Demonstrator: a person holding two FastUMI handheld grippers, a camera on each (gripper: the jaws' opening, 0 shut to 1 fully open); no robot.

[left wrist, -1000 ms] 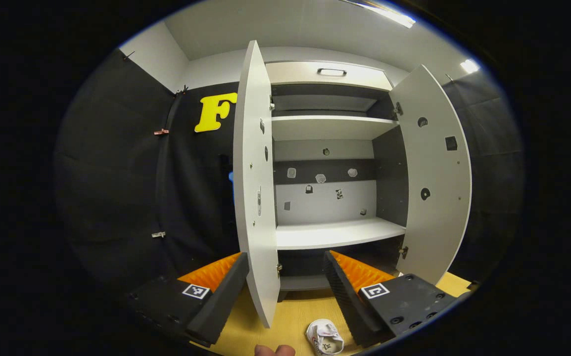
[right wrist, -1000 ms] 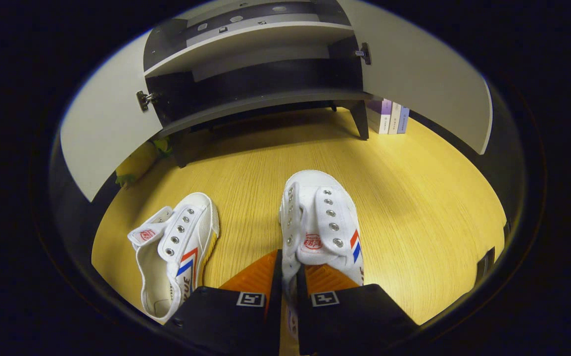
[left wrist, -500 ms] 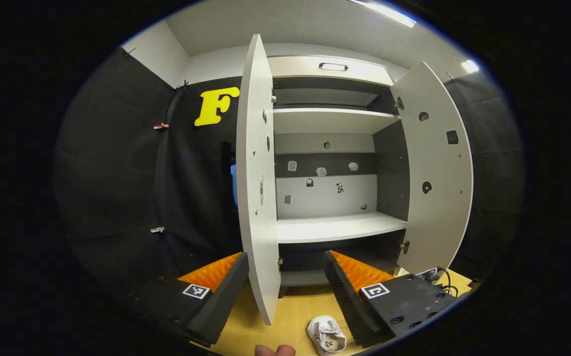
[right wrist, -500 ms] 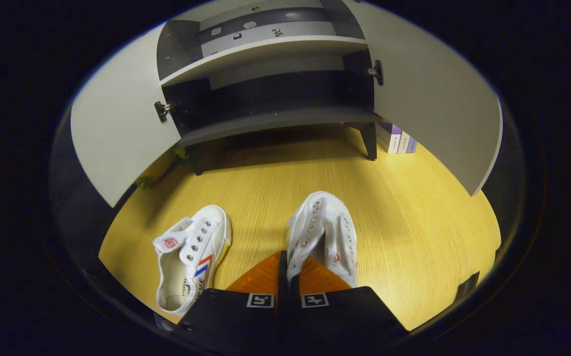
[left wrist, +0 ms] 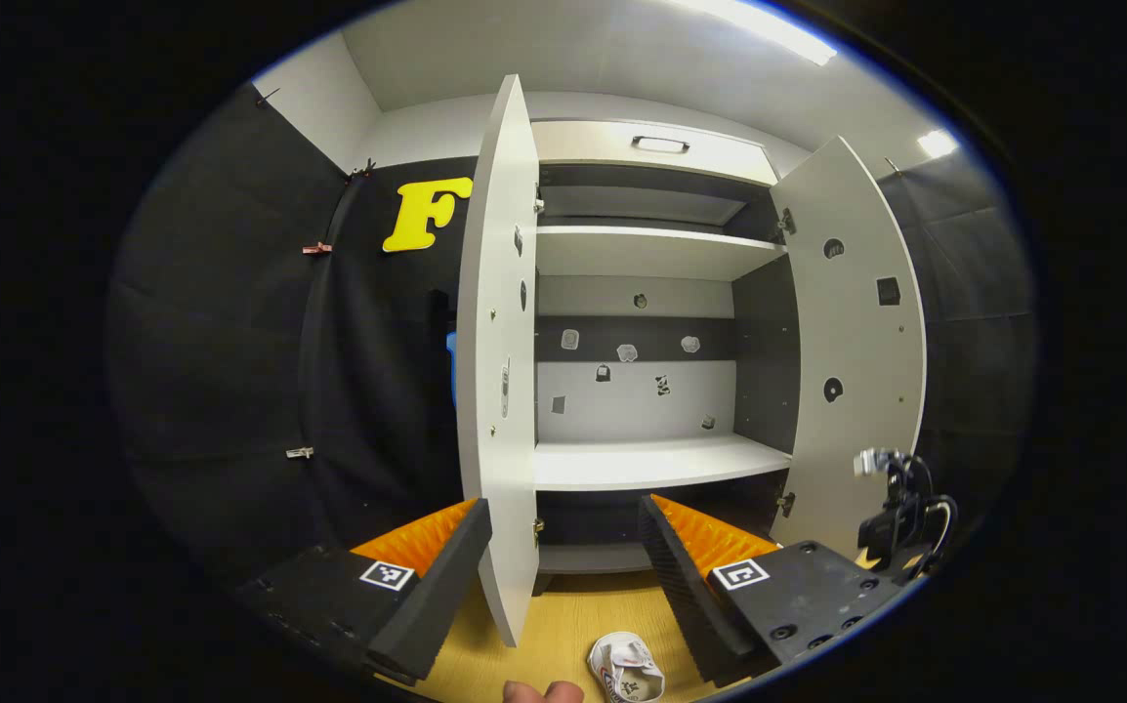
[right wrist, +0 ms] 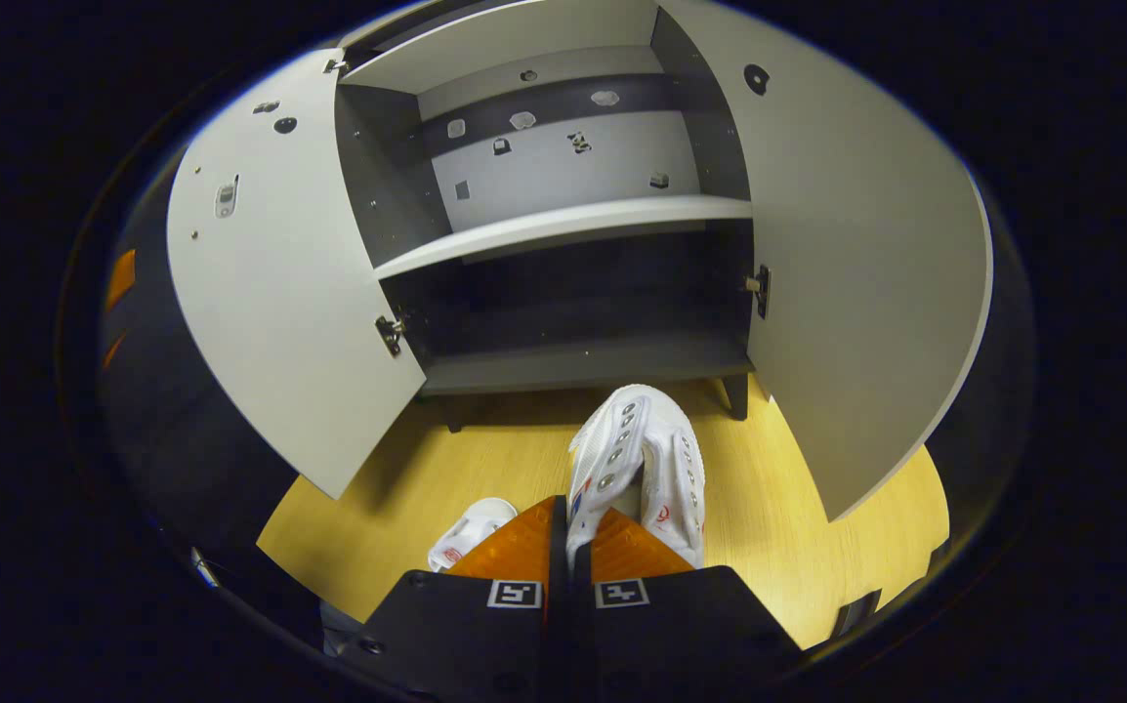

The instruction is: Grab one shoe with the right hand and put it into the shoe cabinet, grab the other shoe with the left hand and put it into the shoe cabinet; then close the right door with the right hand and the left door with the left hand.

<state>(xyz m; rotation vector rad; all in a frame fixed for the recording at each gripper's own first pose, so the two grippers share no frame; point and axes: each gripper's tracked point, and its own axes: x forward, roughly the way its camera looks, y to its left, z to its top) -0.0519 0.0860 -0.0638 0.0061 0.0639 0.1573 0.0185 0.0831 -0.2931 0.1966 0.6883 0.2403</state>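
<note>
Wood-grain flooring (right wrist: 798,508) ran up to the shoe cabinet (right wrist: 563,283), whose left door (right wrist: 280,303) and right door (right wrist: 856,264) both stood wide open over bare shelves, so no shoe was stowed and both doors were unclosed. Clear of the floor, the right gripper (right wrist: 568,532) held its jaws pinched on the first white sneaker (right wrist: 642,459), long axis running toward the bottom shelf. Jaws apart, the left gripper (left wrist: 563,532) waited, the other sneaker (left wrist: 627,669) lying below.
</note>
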